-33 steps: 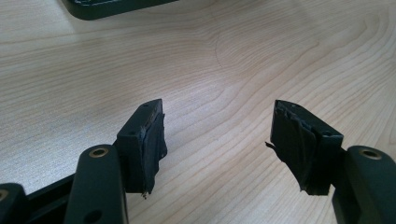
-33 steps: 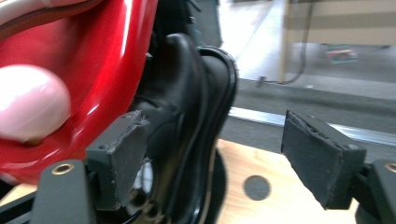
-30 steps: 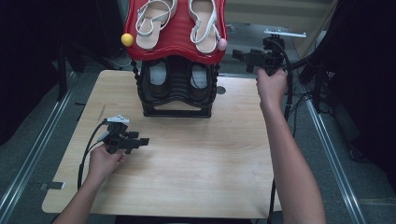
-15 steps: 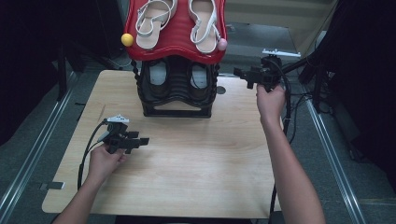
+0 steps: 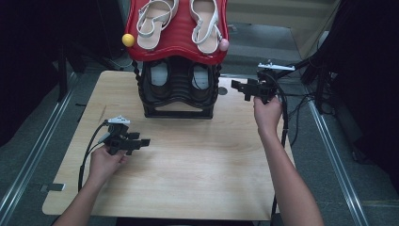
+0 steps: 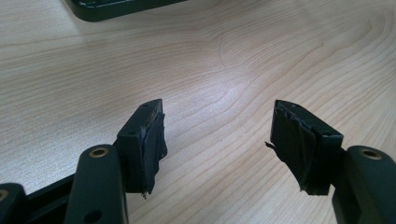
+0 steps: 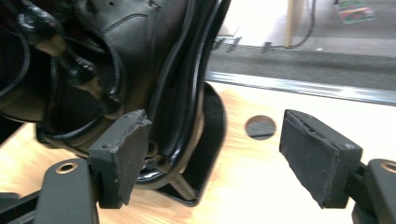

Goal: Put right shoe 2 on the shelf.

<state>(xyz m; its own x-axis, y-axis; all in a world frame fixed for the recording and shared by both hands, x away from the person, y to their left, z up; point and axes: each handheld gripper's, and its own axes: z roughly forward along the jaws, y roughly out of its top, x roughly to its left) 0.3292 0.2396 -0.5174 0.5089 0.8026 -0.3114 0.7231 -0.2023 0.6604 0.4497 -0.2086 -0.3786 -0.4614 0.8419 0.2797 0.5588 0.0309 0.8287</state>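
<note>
Right gripper at the shoe rack, jaws apart

A black shoe rack (image 5: 178, 89) stands at upper centre on the wooden table (image 5: 197, 179), dark shoes (image 7: 116, 70) inside, white sandals (image 5: 204, 23) on its red top tier (image 5: 181, 40). The right gripper (image 5: 236, 87), centre right, gapes empty beside it; the left gripper (image 5: 143, 141), lower left, likewise spread over bare wood.

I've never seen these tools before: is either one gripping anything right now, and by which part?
Nothing is held. The left gripper is open above bare table; the right gripper is open beside the black shoe rack, not touching it.
</note>
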